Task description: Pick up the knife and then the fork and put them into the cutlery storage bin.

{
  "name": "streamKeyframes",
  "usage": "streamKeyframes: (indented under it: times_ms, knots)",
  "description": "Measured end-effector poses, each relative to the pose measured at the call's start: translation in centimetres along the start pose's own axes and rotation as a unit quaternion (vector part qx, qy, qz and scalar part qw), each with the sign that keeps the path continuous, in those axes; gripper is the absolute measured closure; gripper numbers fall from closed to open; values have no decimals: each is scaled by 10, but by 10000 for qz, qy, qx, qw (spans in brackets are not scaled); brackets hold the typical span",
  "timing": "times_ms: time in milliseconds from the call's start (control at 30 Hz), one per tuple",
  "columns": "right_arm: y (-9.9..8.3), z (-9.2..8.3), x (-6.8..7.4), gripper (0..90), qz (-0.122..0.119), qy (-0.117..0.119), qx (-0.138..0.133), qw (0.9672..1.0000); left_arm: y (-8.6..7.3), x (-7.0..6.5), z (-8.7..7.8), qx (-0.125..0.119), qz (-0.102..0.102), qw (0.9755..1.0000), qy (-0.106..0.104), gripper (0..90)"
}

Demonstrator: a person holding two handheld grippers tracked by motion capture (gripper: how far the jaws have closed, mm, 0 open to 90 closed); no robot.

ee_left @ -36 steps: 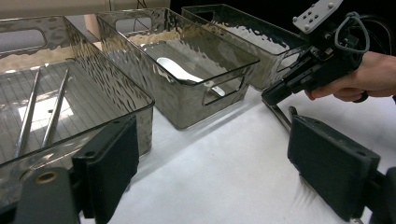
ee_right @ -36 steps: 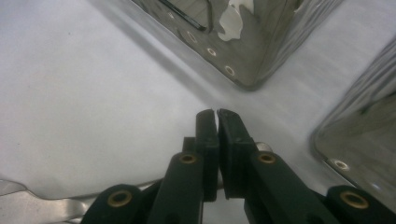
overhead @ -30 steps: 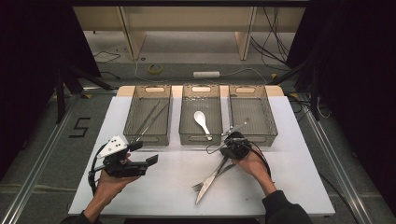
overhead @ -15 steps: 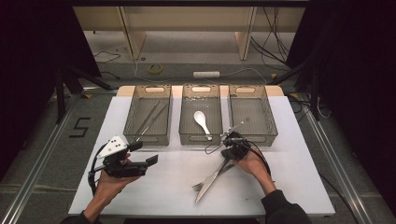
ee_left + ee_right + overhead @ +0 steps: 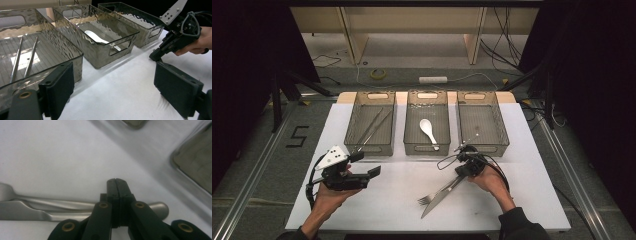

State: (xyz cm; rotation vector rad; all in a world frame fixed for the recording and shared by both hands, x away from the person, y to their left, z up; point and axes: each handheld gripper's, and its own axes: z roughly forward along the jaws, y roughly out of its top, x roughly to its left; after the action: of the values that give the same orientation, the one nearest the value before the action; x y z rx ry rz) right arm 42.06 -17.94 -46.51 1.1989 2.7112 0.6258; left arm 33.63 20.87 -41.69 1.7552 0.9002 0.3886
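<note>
Two utensils, a knife (image 5: 439, 196) and fork (image 5: 432, 197), lie together on the table (image 5: 532, 200) before three bins as the right gripper (image 5: 463, 167), pressed shut and empty, has edged over their handles, left gripper (image 5: 374, 171) gaping idle.

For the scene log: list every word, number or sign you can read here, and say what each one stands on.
"5": a black numeral marked on the grey floor left of the white table.
No other text can be read: the three clear bins, the grippers and the cutlery bear no legible label or brand.
</note>
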Motion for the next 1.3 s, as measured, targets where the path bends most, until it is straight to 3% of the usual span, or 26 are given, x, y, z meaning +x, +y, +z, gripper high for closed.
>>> streamKeyframes:
  times_ms: [533, 900, 1067, 1300]
  knots:
    - [-18, -9, 2, 900, 136, 102, 73, 9998, 0, 0, 0, 13, 1, 10000, -2, 163]
    - [-35, -18, 10, 900, 53, 126, 188, 9997, 0, 0, 0, 12, 1, 10000, -7, 164]
    - [-40, -21, 16, 900, -92, 75, 240, 9996, 0, 0, 0, 12, -3, 10000, -7, 164]
    - [-49, -25, 23, 900, -134, 185, 333, 9992, 0, 0, 0, 11, 6, 10000, -2, 164]
